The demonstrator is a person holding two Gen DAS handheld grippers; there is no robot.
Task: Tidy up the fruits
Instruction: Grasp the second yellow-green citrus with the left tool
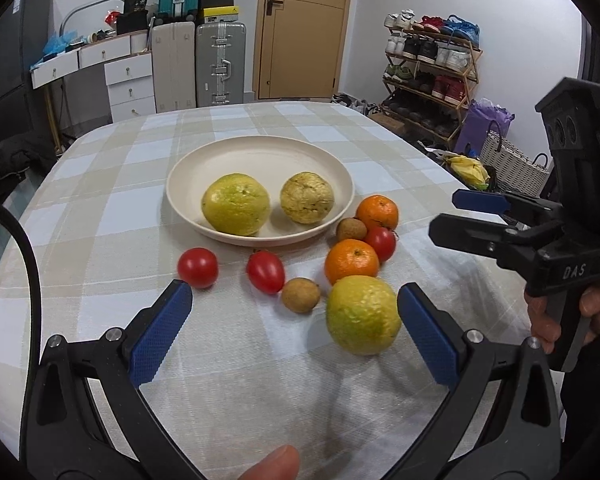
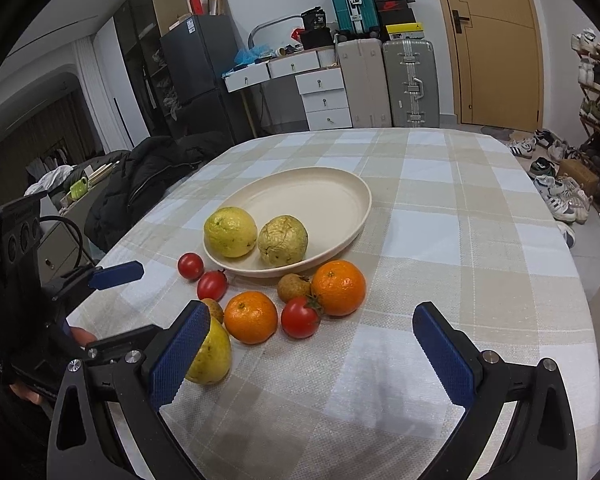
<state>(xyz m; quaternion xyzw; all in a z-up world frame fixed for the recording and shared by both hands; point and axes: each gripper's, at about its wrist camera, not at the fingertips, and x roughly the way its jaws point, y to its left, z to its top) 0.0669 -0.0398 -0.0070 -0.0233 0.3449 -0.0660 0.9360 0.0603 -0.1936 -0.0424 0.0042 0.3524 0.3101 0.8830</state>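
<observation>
Checked tablecloth (image 2: 460,208), broad bare margin right of plate (image 2: 356,184).

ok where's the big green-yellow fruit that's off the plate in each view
Left wrist: low right of centre, beside the left gripper's right finger, the fruit.
Right wrist: lower left, the fruit half hidden behind the right gripper's left finger.
Shared landmark: the plate.
</observation>
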